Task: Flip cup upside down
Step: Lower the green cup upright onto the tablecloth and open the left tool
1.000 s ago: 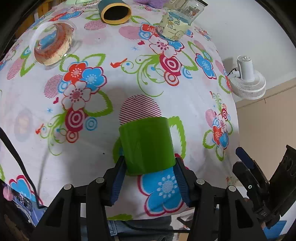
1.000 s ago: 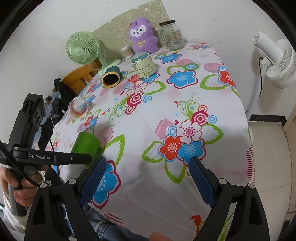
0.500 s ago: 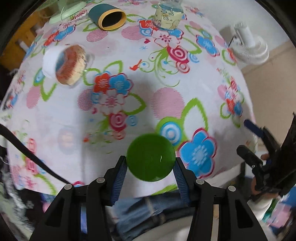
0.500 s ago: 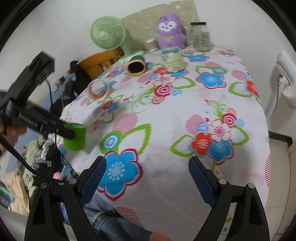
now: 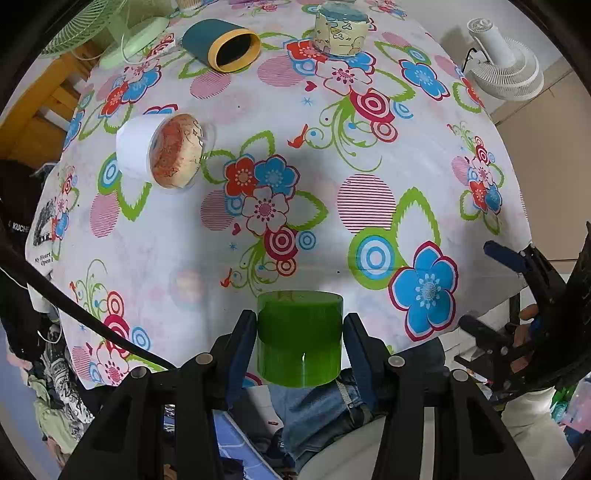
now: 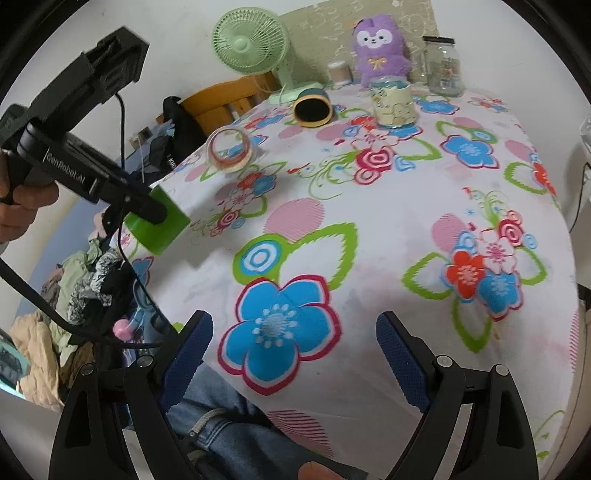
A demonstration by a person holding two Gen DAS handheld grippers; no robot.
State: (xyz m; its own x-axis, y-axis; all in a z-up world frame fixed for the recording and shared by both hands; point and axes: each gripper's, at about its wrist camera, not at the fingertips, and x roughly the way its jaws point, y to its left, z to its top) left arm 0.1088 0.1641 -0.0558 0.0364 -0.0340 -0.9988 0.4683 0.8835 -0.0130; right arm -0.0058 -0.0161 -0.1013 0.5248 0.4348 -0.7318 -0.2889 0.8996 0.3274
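At the bottom centre of the left wrist view, a green cup (image 5: pixel 299 338) is held between the two blue-padded fingers of the left gripper (image 5: pixel 299 349), which is closed on its sides. The cup is a smooth, glossy, bright green cylinder with no handle seen. In this view its long axis runs up and down the frame, with one flat end toward the top; whether that end is the mouth or the base cannot be told. It is held in the air at the near edge of the table (image 5: pixel 332 122), partly over the flowered cloth and partly over the person's jeans.

In the right wrist view the same cup (image 6: pixel 159 229) appears at the left of the frame, tilted, clear of the cloth beyond the table's left edge.

At the bottom of that view the right gripper (image 6: pixel 293 350) is spread wide, with nothing between its fingers.

Farther up the cloth, a white tub (image 5: pixel 162 151) lies on its side at the upper left of the left wrist view. Beyond it, a teal cup with a yellow rim (image 5: pixel 221 44) also lies on its side, and a pale printed container (image 5: pixel 341 27) stands near the top edge.
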